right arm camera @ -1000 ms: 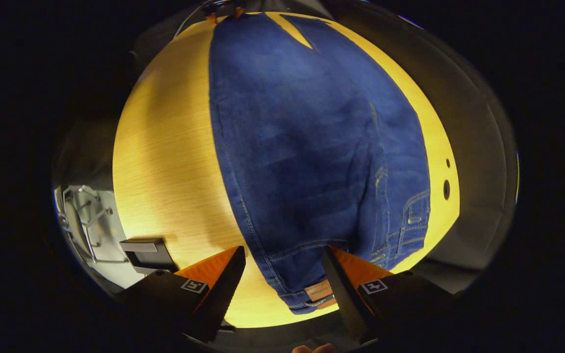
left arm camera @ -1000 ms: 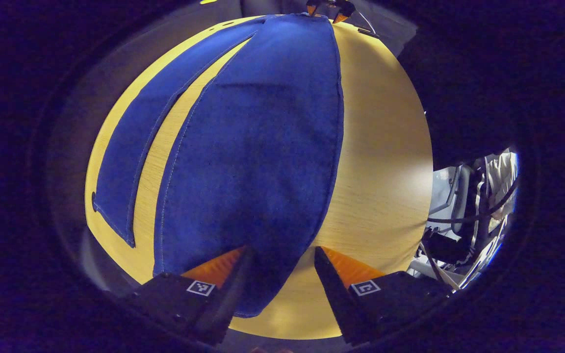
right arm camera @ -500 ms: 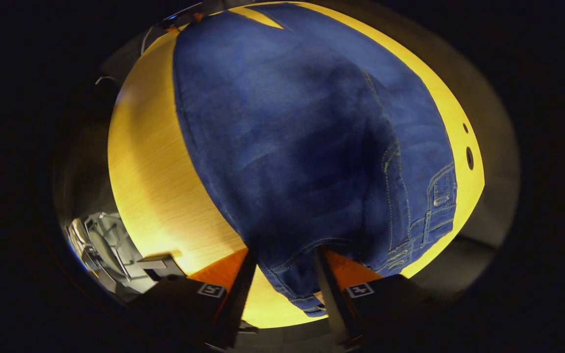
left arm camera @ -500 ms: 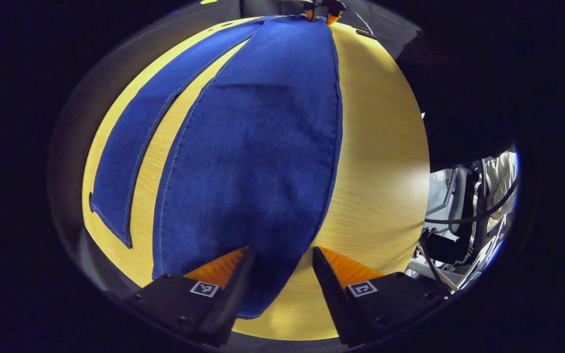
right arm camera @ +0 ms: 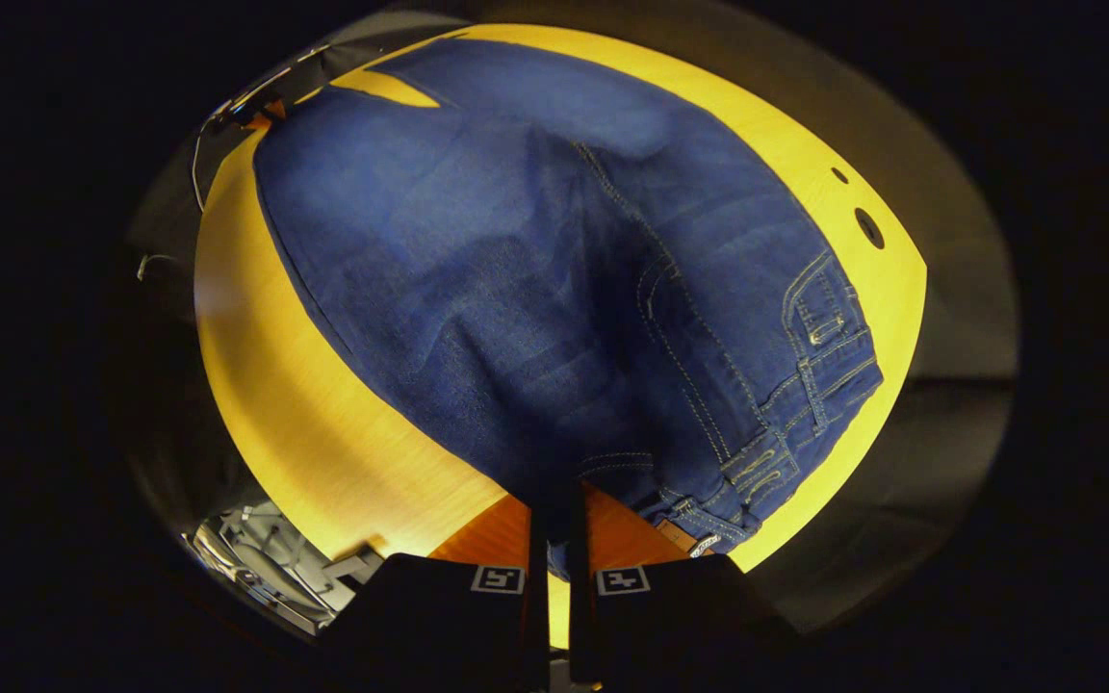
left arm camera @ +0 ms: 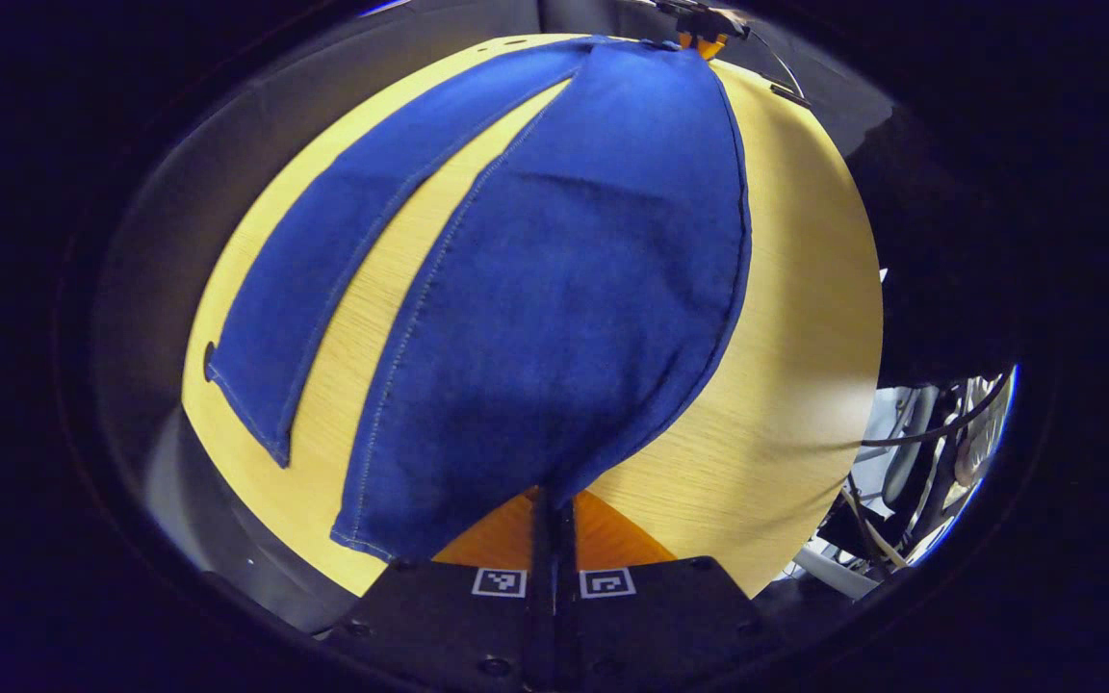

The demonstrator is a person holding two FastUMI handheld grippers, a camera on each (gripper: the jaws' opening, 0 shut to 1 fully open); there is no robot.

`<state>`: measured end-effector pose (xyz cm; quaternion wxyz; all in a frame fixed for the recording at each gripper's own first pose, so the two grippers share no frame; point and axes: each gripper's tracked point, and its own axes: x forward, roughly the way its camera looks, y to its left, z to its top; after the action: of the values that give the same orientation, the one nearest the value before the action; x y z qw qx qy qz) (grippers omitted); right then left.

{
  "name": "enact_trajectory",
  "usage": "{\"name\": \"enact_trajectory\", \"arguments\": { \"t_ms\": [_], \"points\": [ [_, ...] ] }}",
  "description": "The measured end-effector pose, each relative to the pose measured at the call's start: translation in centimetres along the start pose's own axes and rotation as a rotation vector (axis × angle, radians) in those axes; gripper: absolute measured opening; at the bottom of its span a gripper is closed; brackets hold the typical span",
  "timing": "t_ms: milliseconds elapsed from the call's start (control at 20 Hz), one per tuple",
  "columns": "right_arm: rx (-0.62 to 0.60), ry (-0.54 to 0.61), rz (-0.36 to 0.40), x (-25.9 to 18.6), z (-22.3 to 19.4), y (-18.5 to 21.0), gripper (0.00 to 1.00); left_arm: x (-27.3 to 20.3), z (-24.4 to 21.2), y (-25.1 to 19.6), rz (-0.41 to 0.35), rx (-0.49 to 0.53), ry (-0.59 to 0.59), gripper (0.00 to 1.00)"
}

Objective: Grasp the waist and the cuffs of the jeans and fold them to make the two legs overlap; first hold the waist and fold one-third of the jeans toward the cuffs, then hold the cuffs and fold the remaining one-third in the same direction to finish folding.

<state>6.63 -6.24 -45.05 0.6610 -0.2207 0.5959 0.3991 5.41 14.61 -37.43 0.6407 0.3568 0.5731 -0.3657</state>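
My left claw [left arm camera: 553, 510] pinches a cuff and my right claw [right arm camera: 554, 505] the waist of the jeans [left arm camera: 554, 289] spread on the tabletop [left arm camera: 786, 318], both bites thin, so denim may slip when lifted.

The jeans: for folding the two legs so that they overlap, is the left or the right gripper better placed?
Neither alone. The left gripper is shut on the near leg's cuff and the right gripper on the waist, so both likely lift together toward the far leg.
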Motion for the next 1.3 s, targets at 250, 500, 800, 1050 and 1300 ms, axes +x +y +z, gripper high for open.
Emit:
{"name": "enact_trajectory", "arguments": {
  "t_ms": [250,500,800,1050,1300],
  "points": [
    [0.094,-0.124,0.009,-4.3,2.6,-1.2,0.12,-3.8,2.3,4.4,0.056,-0.110,-0.097,0.06],
    [0.208,-0.262,-0.063,-8.2,7.4,-6.0,0.12,-7.3,6.5,10.8,0.128,-0.348,-0.215,0.06],
    [0.395,-0.319,-0.184,-6.6,12.9,-13.6,0.11,-7.4,11.6,20.4,0.278,-0.636,-0.316,0.06],
    [0.595,-0.290,-0.236,-1.7,15.2,-17.9,0.12,-1.3,14.0,27.0,0.393,-0.764,-0.274,0.06],
    [0.628,-0.233,-0.267,2.5,15.5,-19.4,0.20,1.7,16.0,28.6,0.430,-0.788,-0.246,0.12]
  ]
}}
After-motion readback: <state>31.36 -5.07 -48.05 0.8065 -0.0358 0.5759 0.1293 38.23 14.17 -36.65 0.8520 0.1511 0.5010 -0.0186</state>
